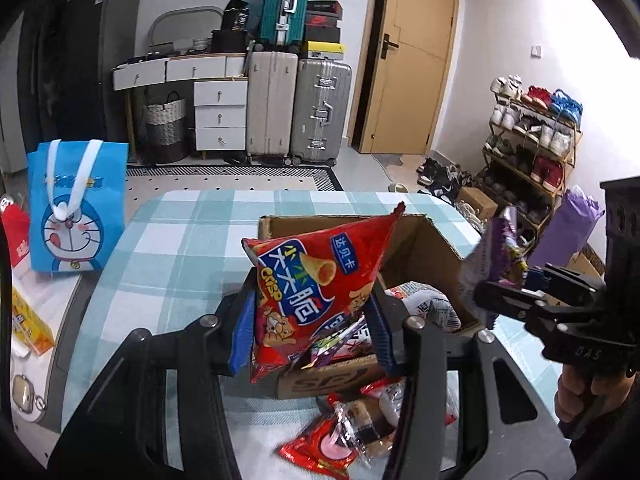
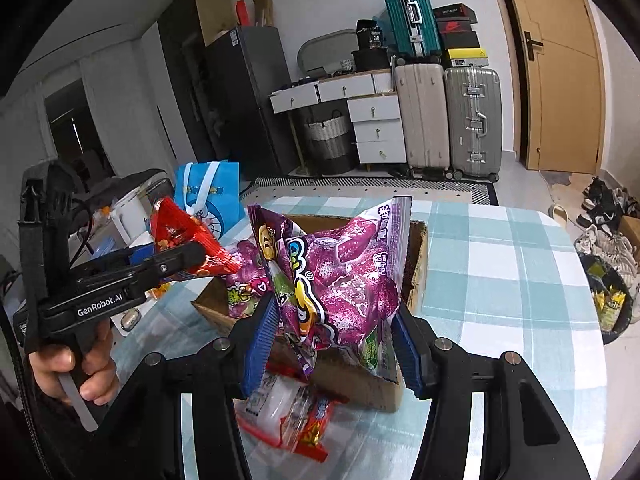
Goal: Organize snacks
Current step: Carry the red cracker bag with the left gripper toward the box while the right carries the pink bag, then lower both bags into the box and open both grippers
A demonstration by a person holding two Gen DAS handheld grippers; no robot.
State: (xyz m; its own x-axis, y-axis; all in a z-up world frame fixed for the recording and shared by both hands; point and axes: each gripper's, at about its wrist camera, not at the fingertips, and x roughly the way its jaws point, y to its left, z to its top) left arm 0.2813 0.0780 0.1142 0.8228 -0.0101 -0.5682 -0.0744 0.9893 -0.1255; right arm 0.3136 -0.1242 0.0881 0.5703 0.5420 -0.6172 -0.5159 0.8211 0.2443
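I have the left claw (image 1: 310,312) clamped on a red crisp bag (image 1: 316,292), the right claw (image 2: 332,344) on a purple candy bag (image 2: 340,276); next, release both over the open brown cardboard box (image 1: 424,248).

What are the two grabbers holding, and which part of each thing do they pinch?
The left gripper pinches the red chip bag across its lower half. The right gripper pinches the purple candy bag across its lower part. Both bags hang above the cardboard box.
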